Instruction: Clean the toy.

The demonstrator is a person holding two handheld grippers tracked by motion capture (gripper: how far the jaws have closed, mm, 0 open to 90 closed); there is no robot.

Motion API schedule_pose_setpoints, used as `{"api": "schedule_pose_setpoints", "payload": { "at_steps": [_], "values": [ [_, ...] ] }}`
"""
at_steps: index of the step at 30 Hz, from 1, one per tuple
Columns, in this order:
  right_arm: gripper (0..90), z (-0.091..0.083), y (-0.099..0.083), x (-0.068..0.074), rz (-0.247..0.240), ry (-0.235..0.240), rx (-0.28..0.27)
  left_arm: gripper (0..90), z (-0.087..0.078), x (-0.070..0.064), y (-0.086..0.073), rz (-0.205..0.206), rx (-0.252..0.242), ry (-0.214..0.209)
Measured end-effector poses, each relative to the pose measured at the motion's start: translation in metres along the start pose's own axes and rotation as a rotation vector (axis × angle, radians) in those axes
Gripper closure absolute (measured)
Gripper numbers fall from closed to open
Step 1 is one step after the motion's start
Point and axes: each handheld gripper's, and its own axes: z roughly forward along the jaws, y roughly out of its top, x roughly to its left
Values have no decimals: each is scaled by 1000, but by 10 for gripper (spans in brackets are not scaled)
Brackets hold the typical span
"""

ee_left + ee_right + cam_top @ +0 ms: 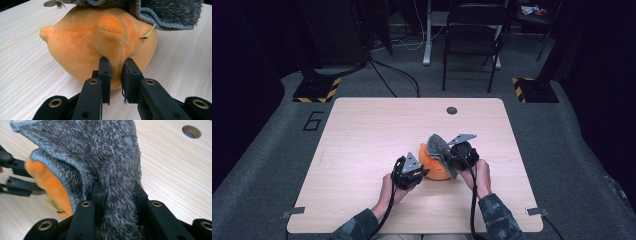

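Both grippers are pinching soft, light plush: the left gripper point(115, 71) is nipping a fold of the orange toy point(100, 42), the right gripper point(117, 195) is clamping its fuzzy grey cap point(100, 152), likely needing gentle, stretching pulls at the hem.

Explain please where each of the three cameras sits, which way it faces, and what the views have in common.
High view: above the person's side, facing forward and down on the table; both forearms and hands enter from below.
Left gripper view: rides the left tongs, looking along the jaws pinching the orange plush toy.
Right gripper view: rides the right tongs, looking along the jaws clamped on the grey fuzzy cloth; the left tongs show at its left edge.
Shared: all three views show the toy, the cloth and the table.
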Motion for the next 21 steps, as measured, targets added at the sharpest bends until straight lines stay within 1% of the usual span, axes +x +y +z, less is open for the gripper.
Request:
{"api": "schedule_pose_setpoints", "payload": {
  "at_steps": [2, 7, 11, 13, 14, 15, 18, 19, 21],
  "values": [
    [710, 1, -2, -4, 5, -9, 6, 786, 0, 0, 0, 3, 2, -1],
    [710, 5, -9, -15, 55, -3, 31, 784, 0, 0, 0, -4, -1, -7],
    [711, 7, -12, -22, 62, -12, 42, 785, 0, 0, -1, -2, -1, -9],
    [712, 9, -14, -25, 75, -14, 53, 785, 0, 1, -1, -1, 1, -10],
    [712, 9, -15, -27, 74, -19, 55, 785, 0, 1, -1, -1, 0, -10],
    [712, 10, -16, -28, 85, -21, 61, 784, 0, 1, -1, 2, 1, -12],
    [714, 14, -19, -33, 92, -43, 82, 784, 0, 1, -1, 0, -2, -14],
    [714, 15, -20, -35, 105, -47, 92, 784, 0, 1, -1, -2, -3, -14],
    [714, 17, -24, -40, 110, -59, 107, 784, 0, 2, -1, -4, -3, -13]
  ]
}}
